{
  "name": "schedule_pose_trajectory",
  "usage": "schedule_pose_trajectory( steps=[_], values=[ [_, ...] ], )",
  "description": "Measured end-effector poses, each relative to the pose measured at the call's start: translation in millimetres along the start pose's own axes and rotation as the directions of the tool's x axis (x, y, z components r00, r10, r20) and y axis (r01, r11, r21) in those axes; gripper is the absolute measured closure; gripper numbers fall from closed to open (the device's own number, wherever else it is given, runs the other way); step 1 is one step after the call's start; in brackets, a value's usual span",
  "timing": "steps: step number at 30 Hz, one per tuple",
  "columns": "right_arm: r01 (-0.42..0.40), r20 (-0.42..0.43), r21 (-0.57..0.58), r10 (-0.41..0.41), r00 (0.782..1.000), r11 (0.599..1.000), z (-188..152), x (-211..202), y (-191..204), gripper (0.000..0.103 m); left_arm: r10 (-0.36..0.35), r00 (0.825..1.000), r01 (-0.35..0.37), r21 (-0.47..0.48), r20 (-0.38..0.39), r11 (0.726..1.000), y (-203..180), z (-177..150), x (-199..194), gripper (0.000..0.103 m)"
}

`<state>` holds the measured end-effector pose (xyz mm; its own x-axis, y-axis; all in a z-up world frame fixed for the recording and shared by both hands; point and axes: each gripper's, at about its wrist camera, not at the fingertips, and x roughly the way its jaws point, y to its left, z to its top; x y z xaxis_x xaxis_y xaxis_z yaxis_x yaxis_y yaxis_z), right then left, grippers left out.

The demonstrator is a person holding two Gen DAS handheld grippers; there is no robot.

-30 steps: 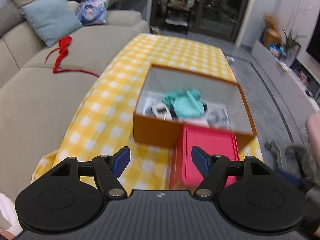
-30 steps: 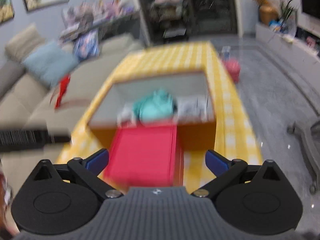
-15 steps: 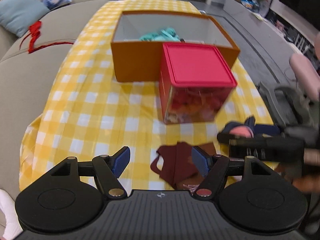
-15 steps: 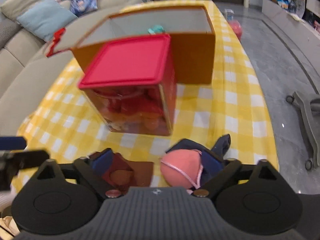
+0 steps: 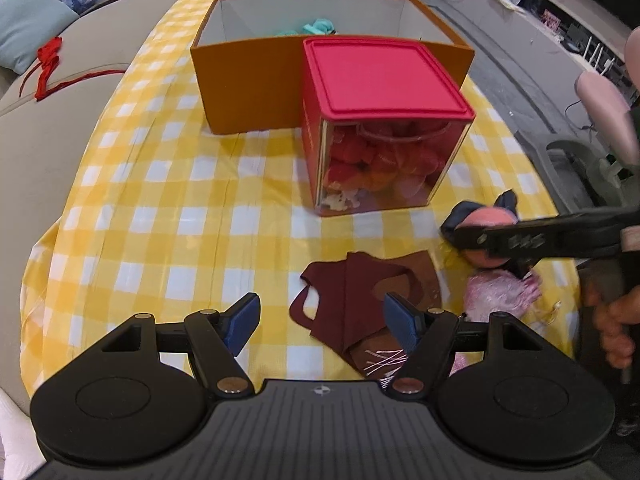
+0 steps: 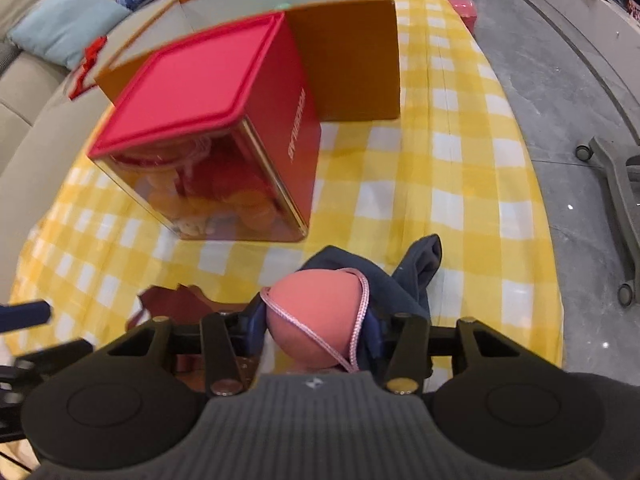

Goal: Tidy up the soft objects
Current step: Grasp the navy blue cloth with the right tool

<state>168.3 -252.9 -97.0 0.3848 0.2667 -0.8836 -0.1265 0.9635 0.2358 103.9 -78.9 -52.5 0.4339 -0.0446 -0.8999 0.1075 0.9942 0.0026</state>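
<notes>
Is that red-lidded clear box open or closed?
Closed: the red lid sits flat and flush on the clear box, covering the whole top.

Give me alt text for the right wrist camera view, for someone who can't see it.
The right gripper is closing around a pink ball looped with pink cord, resting on dark blue cloth on a yellow checked tablecloth. Beyond it stands a clear container with a red lid, in front of an open orange box.
</notes>
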Motion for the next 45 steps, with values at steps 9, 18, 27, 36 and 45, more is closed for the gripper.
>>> schedule_pose_trajectory(
  steps=[9, 18, 27, 36, 45],
  values=[
    [-0.365, 0.066, 0.259, 0.361, 0.930, 0.894, 2.6, -17.5, -28.5, 0.054, 0.000, 0.998, 0.004, 0.060, -0.058, 0.998, -2.5, -10.2, 24.5, 0.020],
    [-0.218, -0.078, 0.159, 0.233, 0.969, 0.963, 5.5, 14.2, -13.7, 0.051, 0.006, 0.995, 0.005, 0.104, -0.101, 0.995, -12.2, -17.9, 41.0, 0.020],
    [-0.155, -0.012, 0.107, 0.157, 0.988, 0.982, 7.6, -35.9, -25.4, 0.009, -0.001, 0.996, 0.007, 0.076, -0.088, 0.997, -0.9, -15.3, 38.3, 0.020],
    [-0.022, -0.124, 0.191, 0.046, 0.991, 0.981, 8.0, 0.6, -55.9, 0.050, -0.012, 0.993, 0.018, 0.056, -0.118, 0.998, 1.0, -16.9, 51.3, 0.020],
    [-0.010, 0.010, 0.173, 0.008, 1.000, 0.985, 12.5, -14.9, -60.7, 0.092, -0.066, 0.995, 0.072, 0.086, -0.069, 0.994, -12.9, -11.3, 44.1, 0.020]
  ],
)
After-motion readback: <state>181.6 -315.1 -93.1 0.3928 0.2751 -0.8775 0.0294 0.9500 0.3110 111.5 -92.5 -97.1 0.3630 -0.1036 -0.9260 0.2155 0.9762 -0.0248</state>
